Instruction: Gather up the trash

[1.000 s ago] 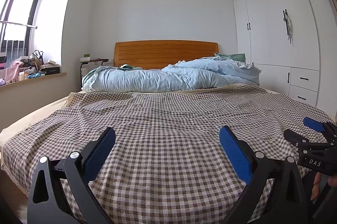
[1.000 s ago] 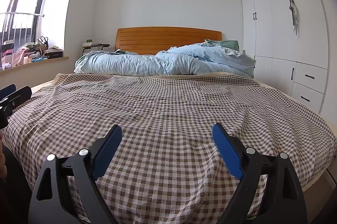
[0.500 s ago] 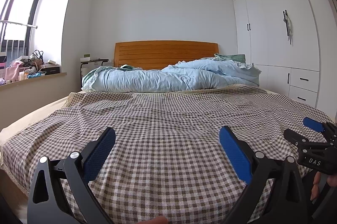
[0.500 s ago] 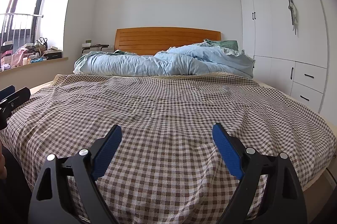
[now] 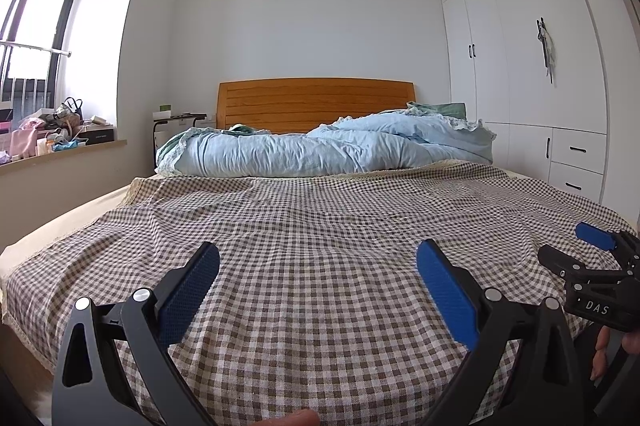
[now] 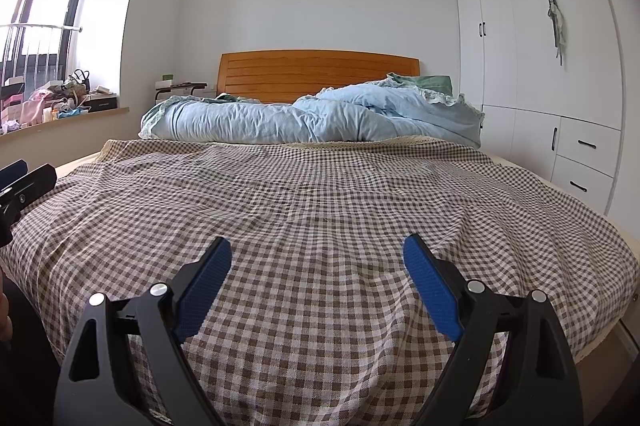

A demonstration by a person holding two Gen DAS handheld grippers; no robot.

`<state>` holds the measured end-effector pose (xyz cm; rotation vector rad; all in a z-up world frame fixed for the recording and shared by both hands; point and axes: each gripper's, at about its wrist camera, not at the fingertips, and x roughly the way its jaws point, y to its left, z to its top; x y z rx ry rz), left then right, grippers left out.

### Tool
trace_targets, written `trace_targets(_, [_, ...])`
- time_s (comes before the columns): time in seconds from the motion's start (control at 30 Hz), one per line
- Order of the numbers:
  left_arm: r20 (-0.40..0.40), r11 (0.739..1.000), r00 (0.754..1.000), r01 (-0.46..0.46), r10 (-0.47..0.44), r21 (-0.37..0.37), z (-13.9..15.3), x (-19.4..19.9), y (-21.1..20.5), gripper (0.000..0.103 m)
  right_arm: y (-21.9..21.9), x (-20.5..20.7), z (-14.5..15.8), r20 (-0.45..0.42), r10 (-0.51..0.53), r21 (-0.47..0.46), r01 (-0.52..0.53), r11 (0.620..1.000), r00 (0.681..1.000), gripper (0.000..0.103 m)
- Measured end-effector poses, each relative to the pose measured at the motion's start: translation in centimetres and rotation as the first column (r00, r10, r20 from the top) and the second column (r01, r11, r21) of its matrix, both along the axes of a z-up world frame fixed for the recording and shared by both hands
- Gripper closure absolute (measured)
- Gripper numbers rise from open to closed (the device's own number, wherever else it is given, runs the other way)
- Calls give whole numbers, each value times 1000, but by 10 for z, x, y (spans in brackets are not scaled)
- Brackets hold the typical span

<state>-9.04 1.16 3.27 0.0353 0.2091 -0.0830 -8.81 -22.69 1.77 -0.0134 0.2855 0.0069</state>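
Observation:
No trash shows on the bed in either view. My left gripper (image 5: pixel 318 258) is open and empty above the foot of a bed with a brown checked cover (image 5: pixel 320 226). My right gripper (image 6: pixel 317 252) is open and empty beside it, over the same cover (image 6: pixel 320 193). The right gripper also shows at the right edge of the left wrist view (image 5: pixel 600 266), and the left gripper at the left edge of the right wrist view (image 6: pixel 20 181).
A crumpled light blue duvet (image 5: pixel 320 149) lies against the wooden headboard (image 5: pixel 316 101). A window sill (image 5: pixel 60 141) at left holds bags, boxes and clutter. A small side table (image 5: pixel 178 119) stands by the bed. White wardrobes with drawers (image 5: pixel 540 85) line the right wall.

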Motion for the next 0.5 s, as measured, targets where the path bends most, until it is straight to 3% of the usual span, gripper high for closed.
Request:
trace_targets(0.13, [-8,1000,1000,4,-4,-3,-1,-1,0,7,-1,0,0,0,-2,3,2,1000,1000,19])
trace_targets(0.2, [-37,999,998,47,-47,-13,0,-1,-2,7,-1,0,0,1,-3,3,3,1000,1000,16])
trace_targets(0.33, [-10,999,1000,-9,10,39,-2,1,-5,7,0,0,1,3,-5,3,5,1000,1000,16])
trace_targets(0.5, [-65,1000,998,-27,27,-12,14,27,12,7,-7,15,19,-9,1,-8,-1,1000,1000,16])
